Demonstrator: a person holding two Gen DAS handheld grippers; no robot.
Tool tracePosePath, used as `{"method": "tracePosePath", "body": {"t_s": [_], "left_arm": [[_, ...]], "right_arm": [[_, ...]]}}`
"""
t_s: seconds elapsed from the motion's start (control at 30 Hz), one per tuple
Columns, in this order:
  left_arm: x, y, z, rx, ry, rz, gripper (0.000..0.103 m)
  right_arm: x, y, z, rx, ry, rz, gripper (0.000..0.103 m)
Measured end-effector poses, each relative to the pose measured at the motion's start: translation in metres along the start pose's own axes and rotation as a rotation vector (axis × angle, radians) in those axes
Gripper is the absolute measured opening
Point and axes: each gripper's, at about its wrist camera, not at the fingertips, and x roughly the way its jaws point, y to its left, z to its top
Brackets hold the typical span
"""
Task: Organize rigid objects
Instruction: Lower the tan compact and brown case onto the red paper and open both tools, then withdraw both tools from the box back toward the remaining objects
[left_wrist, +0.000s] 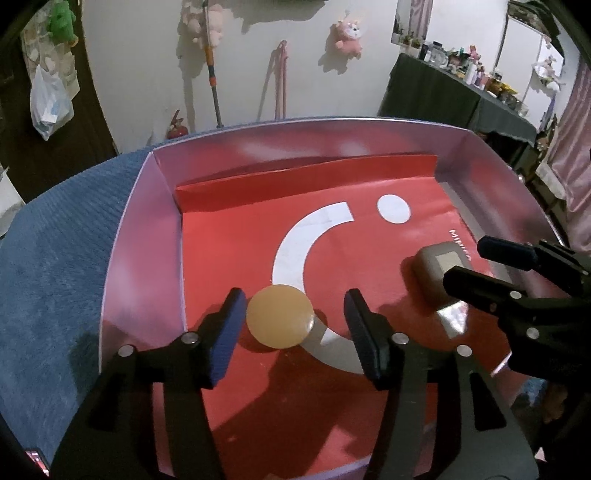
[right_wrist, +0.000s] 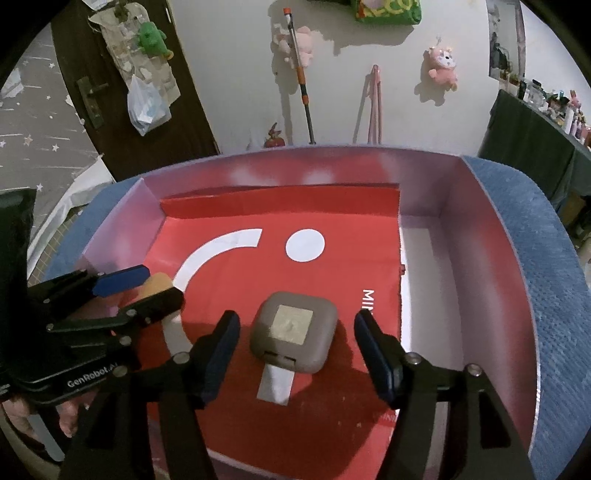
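Left tongs (left_wrist: 295, 326) stood apart, straddling the tan disc (left_wrist: 279, 316) on the red liner | right tongs (right_wrist: 293, 349) stood apart around the grey square case (right_wrist: 293, 331) | both lay inside the pink-walled box (right_wrist: 456, 206) | judgement: centring each item between the pads before closing would have prevented slipping.

Ahead of my claws: white wall (right_wrist: 229, 92) hung with pink plush toys (left_wrist: 349, 35), mop (right_wrist: 301, 79) leaning; dark door (right_wrist: 122, 92) left, cluttered dark-draped table (left_wrist: 454, 99) right.
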Motion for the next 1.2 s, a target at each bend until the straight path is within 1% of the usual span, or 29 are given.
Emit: {"method": "tracePosePath", "body": {"t_s": [0.1,0.2,0.23,0.27,0.3,0.37,0.43,0.57,0.63,0.77,0.83,0.97,1.07,1.2], "left_arm": [[-0.009,-0.002,-0.001,0.004,-0.019,0.009,0.056],[-0.019,-0.003,-0.002,-0.003,-0.034,0.001,0.057],[-0.022,-0.003,-0.002,-0.005,-0.040,-0.001,0.058],[-0.026,-0.004,-0.003,-0.005,-0.049,0.001,0.063],[-0.029,-0.005,-0.003,-0.003,-0.056,0.012,0.077],[-0.037,-0.006,-0.005,-0.001,-0.083,0.049,0.092],[-0.043,-0.006,-0.005,-0.010,-0.094,0.053,0.093],[-0.050,0.001,-0.008,-0.044,-0.097,0.033,0.093],[-0.053,0.001,-0.010,-0.052,-0.102,0.036,0.093],[-0.060,0.001,-0.016,-0.064,-0.118,0.035,0.093],[-0.064,0.001,-0.019,-0.078,-0.126,0.021,0.093],[-0.072,0.002,-0.025,-0.100,-0.148,0.010,0.093],[-0.076,0.001,-0.030,-0.104,-0.159,0.008,0.103],[-0.084,-0.001,-0.037,-0.104,-0.176,0.009,0.103]], "right_arm": [[-0.012,0.001,-0.002,-0.001,-0.028,0.003,0.068],[-0.024,0.000,-0.003,0.002,-0.054,0.012,0.074],[-0.027,0.000,-0.003,0.001,-0.061,0.014,0.074],[-0.032,0.002,-0.004,-0.004,-0.071,0.016,0.074],[-0.034,0.002,-0.004,-0.007,-0.075,0.016,0.075],[-0.040,0.005,-0.006,-0.012,-0.089,0.024,0.078],[-0.045,0.006,-0.008,-0.011,-0.101,0.028,0.083],[-0.054,0.007,-0.011,-0.006,-0.120,0.041,0.085],[-0.057,0.009,-0.012,-0.008,-0.126,0.047,0.093],[-0.064,0.012,-0.017,-0.016,-0.145,0.066,0.097],[-0.068,0.012,-0.020,-0.015,-0.157,0.075,0.103],[-0.076,0.013,-0.023,-0.011,-0.186,0.097,0.103],[-0.082,0.014,-0.027,-0.016,-0.210,0.107,0.103],[-0.091,0.016,-0.033,-0.025,-0.246,0.113,0.103]]}}
